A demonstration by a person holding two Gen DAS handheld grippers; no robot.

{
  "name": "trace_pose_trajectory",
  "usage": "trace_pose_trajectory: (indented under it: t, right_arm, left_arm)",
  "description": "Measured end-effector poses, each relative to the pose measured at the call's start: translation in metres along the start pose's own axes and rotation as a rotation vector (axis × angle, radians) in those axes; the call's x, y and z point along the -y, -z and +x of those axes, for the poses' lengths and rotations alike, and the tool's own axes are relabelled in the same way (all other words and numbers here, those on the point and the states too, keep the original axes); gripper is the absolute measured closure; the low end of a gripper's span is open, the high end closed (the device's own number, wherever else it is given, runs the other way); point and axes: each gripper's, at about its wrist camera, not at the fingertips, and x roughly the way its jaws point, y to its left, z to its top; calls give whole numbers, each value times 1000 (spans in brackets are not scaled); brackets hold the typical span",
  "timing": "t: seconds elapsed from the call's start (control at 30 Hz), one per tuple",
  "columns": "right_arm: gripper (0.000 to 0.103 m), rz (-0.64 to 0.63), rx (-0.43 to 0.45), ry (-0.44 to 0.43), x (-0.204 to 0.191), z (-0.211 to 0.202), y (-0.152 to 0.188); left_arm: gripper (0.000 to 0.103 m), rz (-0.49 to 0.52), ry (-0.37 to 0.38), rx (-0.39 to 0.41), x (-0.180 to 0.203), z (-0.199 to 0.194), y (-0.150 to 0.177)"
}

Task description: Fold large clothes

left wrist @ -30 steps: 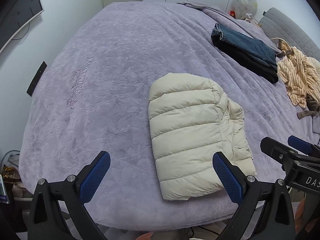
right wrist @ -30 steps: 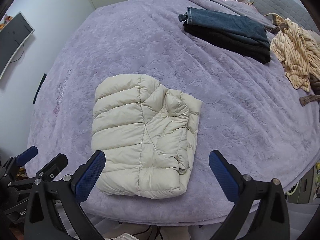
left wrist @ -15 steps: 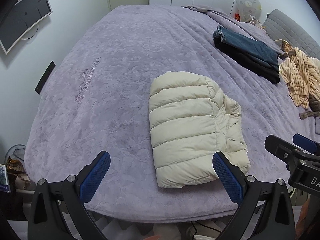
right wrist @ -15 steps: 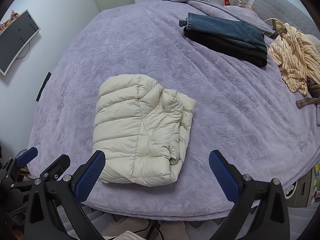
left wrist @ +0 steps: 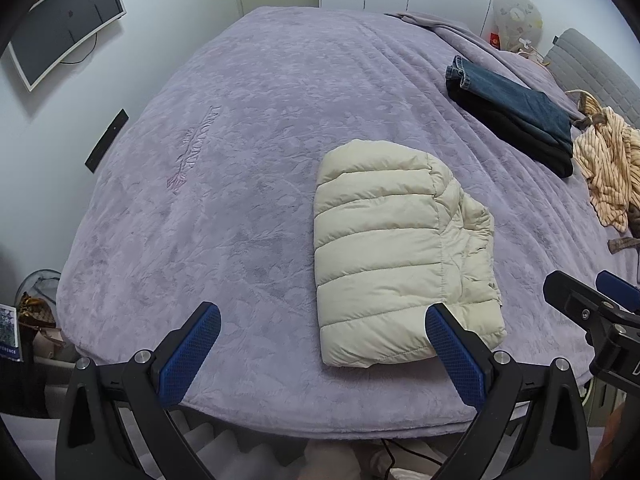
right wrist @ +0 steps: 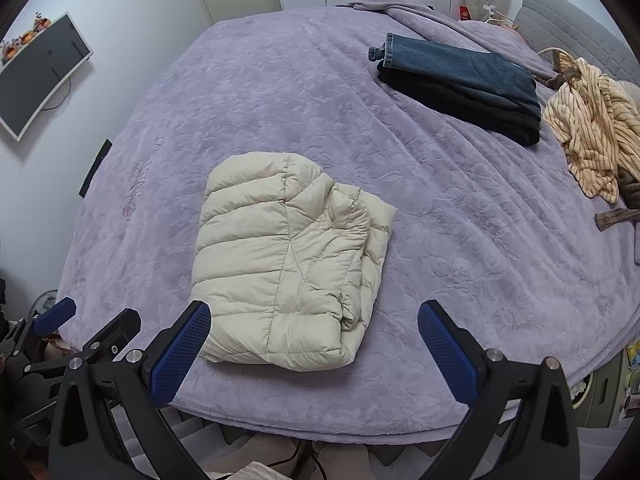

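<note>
A cream quilted puffer jacket (left wrist: 396, 248) lies folded into a compact rectangle near the front edge of the purple bed (left wrist: 248, 152); it also shows in the right wrist view (right wrist: 288, 256). My left gripper (left wrist: 320, 352) is open and empty, held back above the bed's front edge, left of the jacket. My right gripper (right wrist: 314, 348) is open and empty, above the front edge in front of the jacket. The right gripper also shows at the right edge of the left wrist view (left wrist: 592, 312).
Folded blue jeans on a folded black garment (right wrist: 460, 80) lie at the far right of the bed. A crumpled striped orange garment (right wrist: 592, 128) lies beyond them by the grey headboard (right wrist: 576, 28). A monitor (left wrist: 64, 20) hangs on the left wall.
Both grippers have pulled back and risen away from the bed, so the folded jacket looks smaller and farther off. The jacket has not moved.
</note>
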Motion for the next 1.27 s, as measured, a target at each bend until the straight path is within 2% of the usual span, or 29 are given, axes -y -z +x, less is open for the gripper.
trace_pose_trajectory:
  t: [0.6, 1.27]
  right_arm:
    - [0, -9, 5, -2, -7, -2, 0]
    - [0, -4, -4, -2, -10, 0, 3]
  left_arm:
    - [1, 12, -28, -2, -2, 0, 3]
    - [1, 34, -21, -4, 0, 0, 2]
